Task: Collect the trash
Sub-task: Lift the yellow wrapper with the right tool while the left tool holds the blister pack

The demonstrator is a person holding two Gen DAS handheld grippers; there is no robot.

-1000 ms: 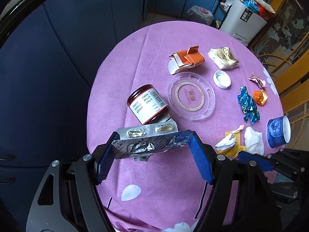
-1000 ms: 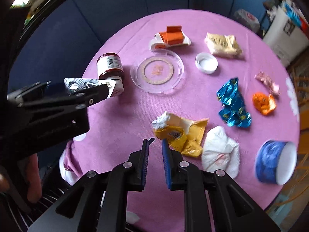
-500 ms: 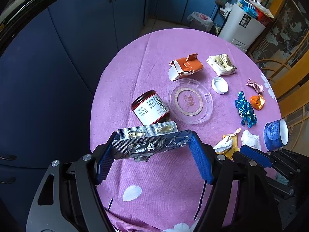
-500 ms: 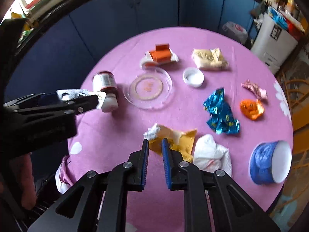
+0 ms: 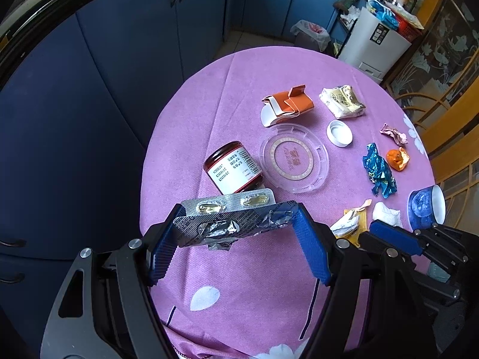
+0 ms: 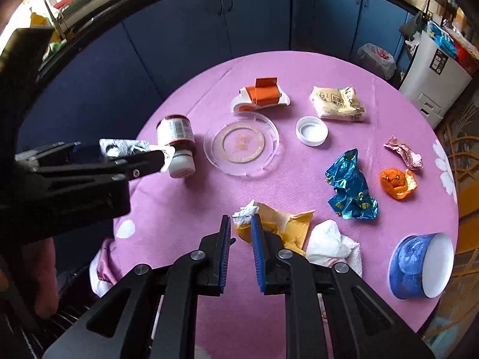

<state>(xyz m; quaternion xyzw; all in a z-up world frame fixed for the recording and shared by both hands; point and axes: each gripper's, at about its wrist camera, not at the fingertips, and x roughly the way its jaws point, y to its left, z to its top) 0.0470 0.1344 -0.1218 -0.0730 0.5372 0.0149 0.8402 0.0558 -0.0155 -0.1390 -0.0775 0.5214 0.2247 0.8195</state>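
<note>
My left gripper point(image 5: 236, 218) is shut on a silver pill blister pack point(image 5: 230, 215) and holds it in the air over the near left edge of the round purple table point(image 5: 239, 95). It also shows in the right wrist view point(image 6: 128, 146). My right gripper point(image 6: 241, 224) has its jaws a narrow gap apart with nothing between them, just above a crumpled yellow wrapper point(image 6: 287, 224). On the table lie a blue foil wrapper point(image 6: 350, 185), a white tissue point(image 6: 329, 243), orange peel point(image 6: 398, 184), a pink wrapper point(image 6: 404, 151) and a beige packet point(image 6: 338, 103).
A dark jar with a white label point(image 5: 233, 170) lies on its side by a clear plastic lid point(image 5: 295, 157). A white cap point(image 5: 339, 133), a torn orange carton point(image 5: 287, 104) and a blue cup on its side point(image 6: 422, 264) are also there. Blue cabinets stand behind.
Both grippers have risen and pulled back from the table, so it looks smaller. The left still holds the blister pack. The right gripper's jaws have opened slightly.
</note>
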